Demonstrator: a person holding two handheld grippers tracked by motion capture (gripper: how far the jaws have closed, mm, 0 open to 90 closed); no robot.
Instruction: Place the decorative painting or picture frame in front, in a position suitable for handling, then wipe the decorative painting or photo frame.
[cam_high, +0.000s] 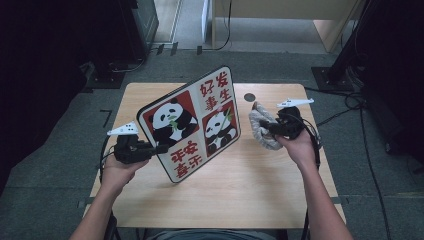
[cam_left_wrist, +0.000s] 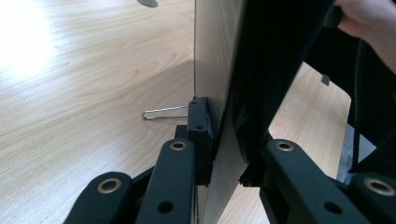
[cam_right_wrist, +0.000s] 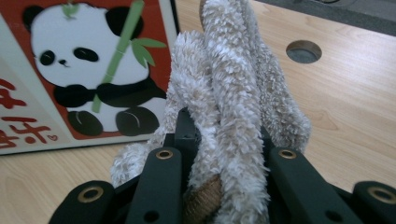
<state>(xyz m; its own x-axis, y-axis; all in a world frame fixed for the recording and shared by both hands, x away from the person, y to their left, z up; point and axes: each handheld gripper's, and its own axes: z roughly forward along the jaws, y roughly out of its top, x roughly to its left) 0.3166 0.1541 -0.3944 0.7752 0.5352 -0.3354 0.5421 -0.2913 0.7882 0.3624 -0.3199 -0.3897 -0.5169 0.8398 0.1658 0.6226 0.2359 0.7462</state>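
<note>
Panda board (cam_high: 192, 125): a rounded rectangular board printed with two pandas on red squares and red Chinese characters, tilted upright on the wooden table (cam_high: 240, 195), its lower edge near the tabletop and its printed face toward the person.
Left gripper (cam_high: 159, 148): clamped on the board's left edge; in the left gripper view the thin board edge (cam_left_wrist: 217, 93) runs straight up between the two black jaws, one pad flat against the pale back, the other against the dark side.
Left fingers (cam_left_wrist: 200, 135): narrow, pressed onto the board from both sides, with the board sitting deep between them rather than at the tips.
Wire stand (cam_left_wrist: 163, 112): a thin metal loop lies on the table just beside the board's back.
Right gripper (cam_high: 265, 126): held above the table, to the right of the board and apart from it.
Towel (cam_high: 262, 127): a fluffy beige cloth, bunched and hanging in folds from the right jaws.
Right fingers (cam_right_wrist: 187, 133): closed tight on the towel (cam_right_wrist: 233, 93), whose pile bulges up and over both jaws; one fold drops below them.
Table hole (cam_high: 249, 97): a round grommet behind the towel, near the far edge.
</note>
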